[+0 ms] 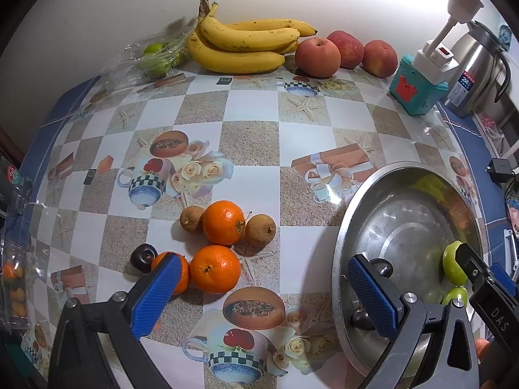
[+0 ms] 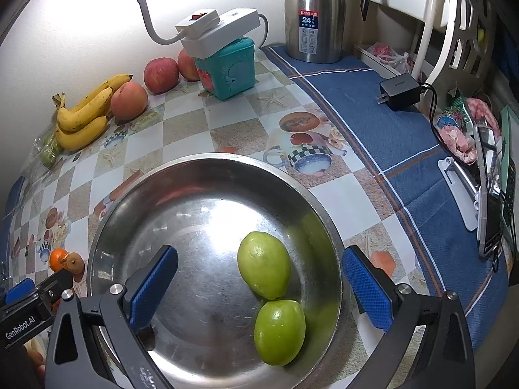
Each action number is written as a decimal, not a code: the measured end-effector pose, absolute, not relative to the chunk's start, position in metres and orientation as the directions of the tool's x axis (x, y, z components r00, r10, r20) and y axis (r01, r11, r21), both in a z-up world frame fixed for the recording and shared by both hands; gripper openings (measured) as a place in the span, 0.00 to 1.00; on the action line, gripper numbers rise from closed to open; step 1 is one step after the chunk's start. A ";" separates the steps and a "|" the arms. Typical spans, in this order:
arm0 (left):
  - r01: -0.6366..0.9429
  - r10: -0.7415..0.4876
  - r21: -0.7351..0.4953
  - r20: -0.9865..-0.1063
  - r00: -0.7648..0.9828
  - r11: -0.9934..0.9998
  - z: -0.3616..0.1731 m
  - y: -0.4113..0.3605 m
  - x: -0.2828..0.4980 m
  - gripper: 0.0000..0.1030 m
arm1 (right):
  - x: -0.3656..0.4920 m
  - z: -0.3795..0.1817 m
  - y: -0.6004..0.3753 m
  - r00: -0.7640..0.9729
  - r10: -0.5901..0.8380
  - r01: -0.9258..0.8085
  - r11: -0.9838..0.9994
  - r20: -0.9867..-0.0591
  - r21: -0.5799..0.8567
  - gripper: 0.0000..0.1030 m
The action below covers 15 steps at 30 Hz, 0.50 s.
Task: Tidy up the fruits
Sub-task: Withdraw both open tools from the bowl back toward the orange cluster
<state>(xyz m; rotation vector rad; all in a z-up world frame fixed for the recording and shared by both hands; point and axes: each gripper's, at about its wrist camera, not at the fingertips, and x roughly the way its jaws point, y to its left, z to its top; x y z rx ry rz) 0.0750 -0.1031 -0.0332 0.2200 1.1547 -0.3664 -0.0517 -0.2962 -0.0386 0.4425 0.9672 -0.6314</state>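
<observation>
A steel bowl (image 2: 129,214) holds two green fruits (image 2: 264,269), touching each other. My right gripper (image 2: 259,288) is open and empty above the bowl, its pads either side of the fruits. My left gripper (image 1: 262,295) is open and empty, low over the table between a cluster of oranges (image 1: 215,269) and the bowl (image 1: 405,175). Brown round fruits (image 1: 260,230) and a dark plum (image 1: 143,257) lie beside the oranges. Bananas (image 1: 240,42), red apples (image 1: 318,56) and a clear pack of green fruits (image 1: 155,58) sit along the wall.
A teal box (image 2: 227,68) with a white power strip and lamp stands by the wall. A steel thermos (image 2: 313,16) stands at the back right. A black charger (image 2: 400,90) and clutter lie on the blue cloth at right. A plastic pack (image 1: 14,278) sits at the left edge.
</observation>
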 end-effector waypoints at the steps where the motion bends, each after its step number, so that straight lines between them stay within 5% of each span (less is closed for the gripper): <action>1: 0.395 -0.173 -0.021 -0.920 0.351 0.918 -0.033 -0.103 0.075 1.00 | -0.052 -0.039 -0.296 0.413 -0.294 0.670 0.739 -0.862 0.069 0.98; 15: 0.470 -0.195 -0.022 -0.927 0.322 0.882 -0.025 -0.096 0.076 1.00 | -0.052 -0.033 -0.291 0.438 -0.299 0.659 0.748 -0.848 0.077 0.98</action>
